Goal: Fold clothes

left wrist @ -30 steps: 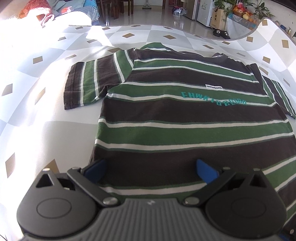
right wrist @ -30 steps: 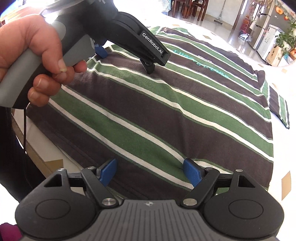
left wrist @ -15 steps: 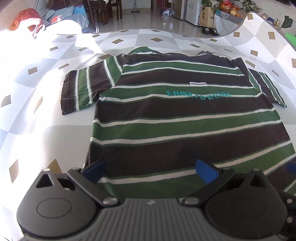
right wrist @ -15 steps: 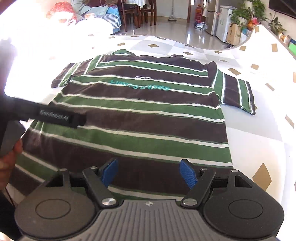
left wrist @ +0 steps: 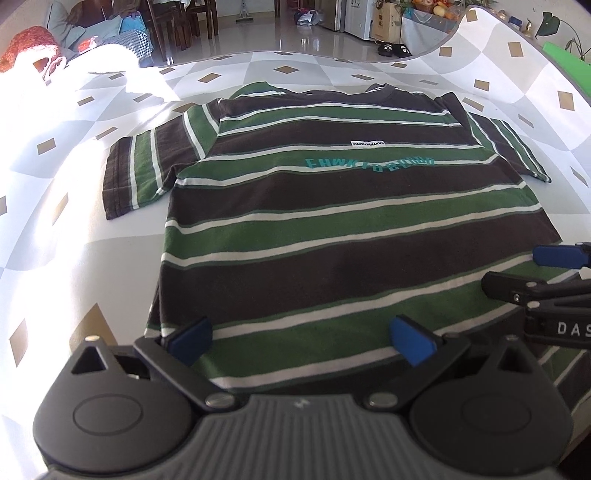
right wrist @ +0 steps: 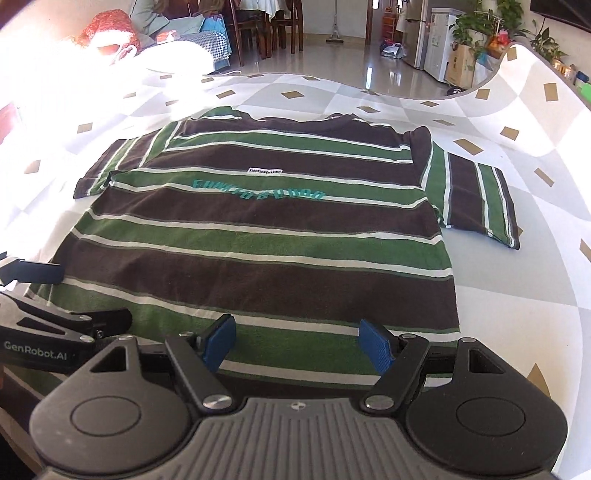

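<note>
A brown, green and white striped T-shirt (left wrist: 332, 229) (right wrist: 258, 236) lies flat and face up on the patterned tablecloth (left wrist: 66, 229), collar at the far end and both short sleeves spread out. My left gripper (left wrist: 301, 341) hovers over the near left part of the hem, jaws open, nothing between the blue pads. My right gripper (right wrist: 297, 347) hovers over the near right part of the hem, also open and empty. Each gripper shows in the other's view: the right gripper (left wrist: 546, 273) at the right edge, the left gripper (right wrist: 70, 295) at the left edge.
The white and grey diamond tablecloth (right wrist: 517, 295) extends around the shirt on all sides. A red knitted item and other clothes (right wrist: 110, 29) lie in glare at the far left. Chairs, a fridge and plants stand beyond the table's far edge.
My right gripper swung from the shirt's left side, behind the left gripper, across to the lower right hem. The left gripper shifted slightly, bringing the whole shirt into its view.
</note>
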